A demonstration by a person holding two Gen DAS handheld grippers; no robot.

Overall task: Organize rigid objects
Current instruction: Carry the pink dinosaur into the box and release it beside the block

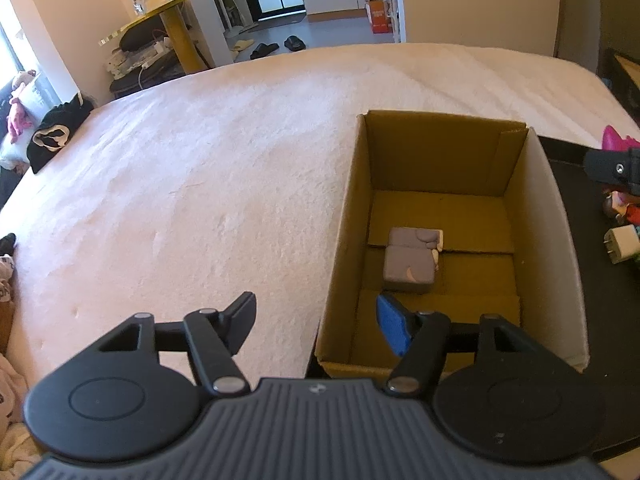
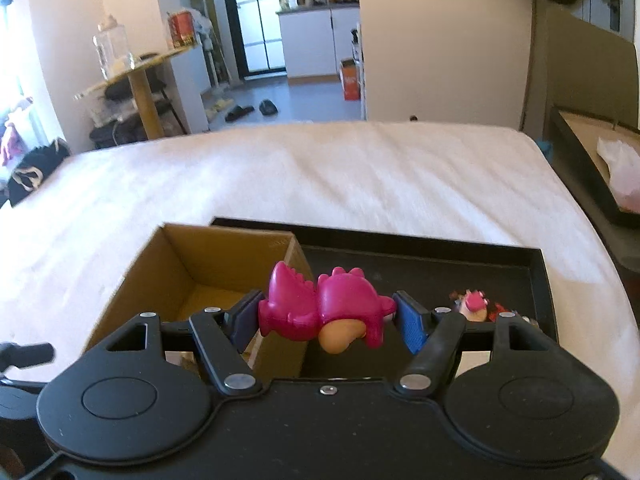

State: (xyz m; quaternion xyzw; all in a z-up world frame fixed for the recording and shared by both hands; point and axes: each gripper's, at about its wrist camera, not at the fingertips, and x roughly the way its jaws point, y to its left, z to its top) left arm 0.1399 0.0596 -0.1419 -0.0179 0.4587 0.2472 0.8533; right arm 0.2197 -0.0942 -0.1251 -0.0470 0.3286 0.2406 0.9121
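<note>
An open cardboard box point(image 1: 544, 216) stands on the bed beside a black tray point(image 1: 592, 320). A grey block-shaped item point(image 1: 410, 260) lies on the box floor. My left gripper point(image 1: 316, 324) is open and empty, straddling the box's near left wall. My right gripper point(image 2: 326, 318) is shut on a pink toy figure point(image 2: 324, 308), held above the tray point(image 2: 420, 264) just right of the box point(image 2: 224, 256). A bit of the toy point(image 1: 618, 140) and the right gripper point(image 1: 612, 166) show at the left wrist view's right edge. More small toys point(image 2: 476, 304) lie in the tray.
A white plug adapter point(image 1: 622, 244) and small figures point(image 1: 620, 204) lie in the tray. The white bed point(image 1: 200, 160) spreads left and beyond. Black clothing point(image 1: 52, 136) lies at its far left corner. A yellow round table point(image 1: 176, 20) stands beyond the bed.
</note>
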